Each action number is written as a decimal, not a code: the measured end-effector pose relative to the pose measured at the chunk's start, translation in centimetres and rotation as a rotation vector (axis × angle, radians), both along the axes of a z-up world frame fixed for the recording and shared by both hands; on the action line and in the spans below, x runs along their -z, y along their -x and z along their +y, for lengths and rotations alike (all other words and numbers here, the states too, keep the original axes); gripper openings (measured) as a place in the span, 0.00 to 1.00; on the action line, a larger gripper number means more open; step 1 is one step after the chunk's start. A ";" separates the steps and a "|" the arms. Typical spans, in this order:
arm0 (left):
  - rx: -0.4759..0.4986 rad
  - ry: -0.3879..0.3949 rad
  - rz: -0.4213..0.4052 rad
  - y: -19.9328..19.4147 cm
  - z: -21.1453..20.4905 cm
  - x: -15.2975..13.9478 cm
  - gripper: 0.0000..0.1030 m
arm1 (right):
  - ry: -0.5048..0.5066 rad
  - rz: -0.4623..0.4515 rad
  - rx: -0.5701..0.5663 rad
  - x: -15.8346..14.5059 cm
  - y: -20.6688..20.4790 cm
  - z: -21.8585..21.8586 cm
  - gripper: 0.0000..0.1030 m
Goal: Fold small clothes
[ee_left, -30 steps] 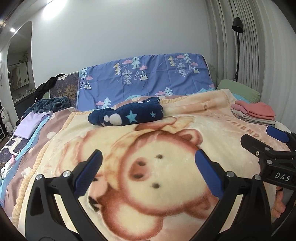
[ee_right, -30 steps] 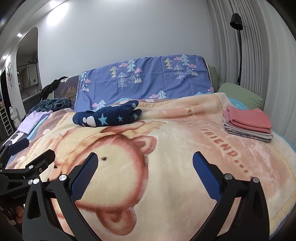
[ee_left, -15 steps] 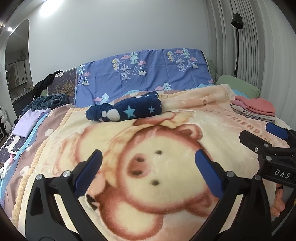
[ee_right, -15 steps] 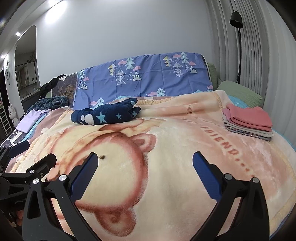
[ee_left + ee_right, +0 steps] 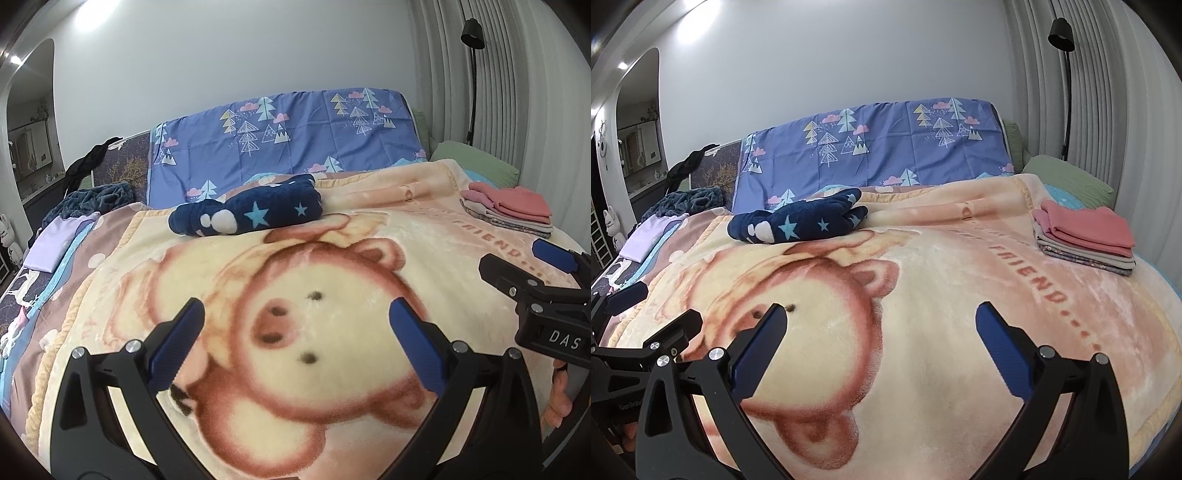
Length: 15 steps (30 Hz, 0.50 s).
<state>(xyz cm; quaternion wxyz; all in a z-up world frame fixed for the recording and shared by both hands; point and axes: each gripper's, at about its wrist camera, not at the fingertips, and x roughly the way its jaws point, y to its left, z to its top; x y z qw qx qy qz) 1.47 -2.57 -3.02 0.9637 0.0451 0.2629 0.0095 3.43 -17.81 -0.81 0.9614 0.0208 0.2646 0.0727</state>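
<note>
The peach bear-print fleece blanket (image 5: 369, 206) filled the frame; both claws, left gripper (image 5: 295, 345) and right gripper (image 5: 881, 345), gaped empty. The navy star-print fleece garment (image 5: 247, 216), upper centre, looked soft, floppy: you'd pinch an edge.

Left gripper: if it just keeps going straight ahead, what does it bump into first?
Probably the bear blanket. The open left gripper points low across it. Farther along lies the navy star garment, slightly left of center; depth is hard to judge.
</note>
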 end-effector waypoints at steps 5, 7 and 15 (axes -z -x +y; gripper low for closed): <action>-0.002 0.001 0.005 0.0 0.1 0.1 0.98 | 0.002 0.001 -0.001 0.0 0.0 -0.1 0.99; -0.003 0.000 0.007 0.0 0.1 0.2 0.98 | 0.001 0.001 0.000 0.0 0.0 0.0 0.99; 0.001 -0.002 0.011 0.1 0.1 0.5 0.98 | 0.008 0.005 0.004 0.3 0.0 -0.1 0.99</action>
